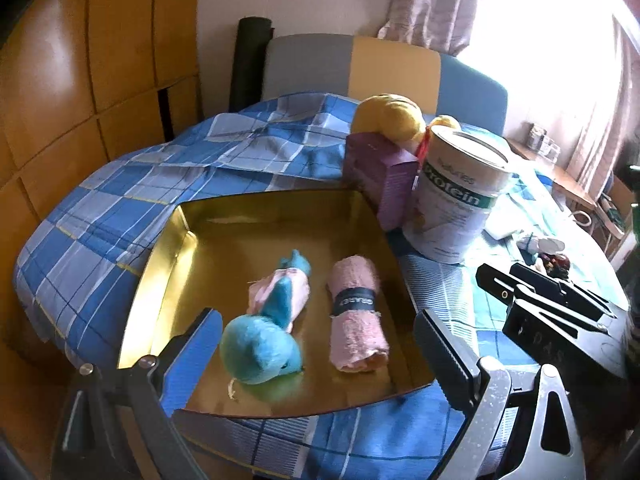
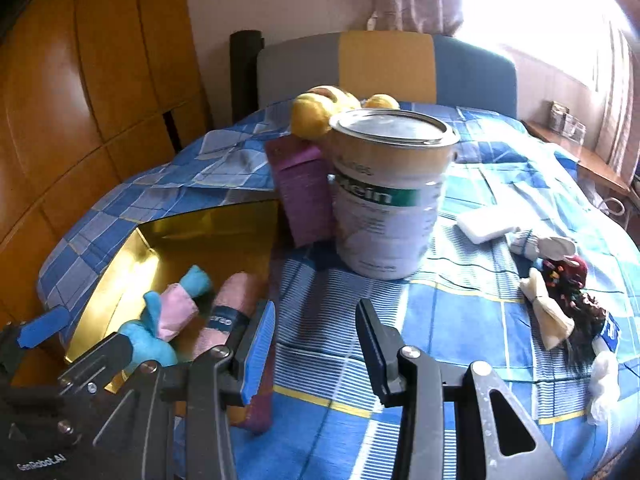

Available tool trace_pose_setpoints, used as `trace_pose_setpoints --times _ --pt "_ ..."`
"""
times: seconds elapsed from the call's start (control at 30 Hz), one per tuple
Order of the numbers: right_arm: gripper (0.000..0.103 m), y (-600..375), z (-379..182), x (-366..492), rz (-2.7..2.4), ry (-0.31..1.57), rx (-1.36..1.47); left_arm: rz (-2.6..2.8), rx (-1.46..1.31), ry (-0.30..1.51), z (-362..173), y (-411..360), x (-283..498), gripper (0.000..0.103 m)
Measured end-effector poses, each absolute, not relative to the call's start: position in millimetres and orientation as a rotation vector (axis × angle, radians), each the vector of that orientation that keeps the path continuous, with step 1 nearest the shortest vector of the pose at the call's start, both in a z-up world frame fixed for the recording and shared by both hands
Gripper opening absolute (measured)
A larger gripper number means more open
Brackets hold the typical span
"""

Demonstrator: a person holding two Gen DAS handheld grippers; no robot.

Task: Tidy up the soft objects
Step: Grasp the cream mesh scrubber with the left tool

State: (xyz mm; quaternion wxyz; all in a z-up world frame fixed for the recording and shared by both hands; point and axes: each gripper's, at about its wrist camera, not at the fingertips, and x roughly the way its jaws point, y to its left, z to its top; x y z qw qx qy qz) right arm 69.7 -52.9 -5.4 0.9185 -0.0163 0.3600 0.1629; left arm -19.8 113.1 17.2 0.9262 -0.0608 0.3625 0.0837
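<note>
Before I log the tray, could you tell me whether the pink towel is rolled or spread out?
Rolled: the pink towel lies in the gold tray as a tight cylinder with a dark band around its middle.

Left gripper (image 1: 320, 344): dark grey metal fingers (image 1: 452, 356), blue ribbed pads on the inner faces, a round silver screw head at each finger's pivot. Speckled silver-grey bracket arms with triangular cut-outs behind the fingers.

Right gripper (image 2: 316, 344): same build, black fingers (image 2: 376, 344) with blue grooved pads, silver screws at the pivots, grey frame with a triangular opening on the right side. From the left wrist camera its body is black, slotted, with a small brass-ringed hole and faint embossed letters. White lettering "GenRobot.AI" on the left gripper's black body, low left in the right wrist view.
</note>
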Motion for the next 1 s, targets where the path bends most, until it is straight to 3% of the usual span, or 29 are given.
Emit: trace_pose_setpoints --times 0.37,0.63,0.8,1.0 --pt "0.042 -116 -1 76 0.212 0.733 0.017 0.062 -0.080 0.749 23 84 -11 0.097" --pt "0.042 -230 17 87 -0.020 0.702 0.130 -0.100 -0.023 0.774 26 43 7 0.096" --pt "0.042 -320 33 94 -0.236 0.631 0.246 -0.218 0.009 0.828 20 9 25 0.070" --pt "0.042 -389 21 108 -0.390 0.581 0.299 -0.321 0.013 0.915 7 -40 60 0.071"
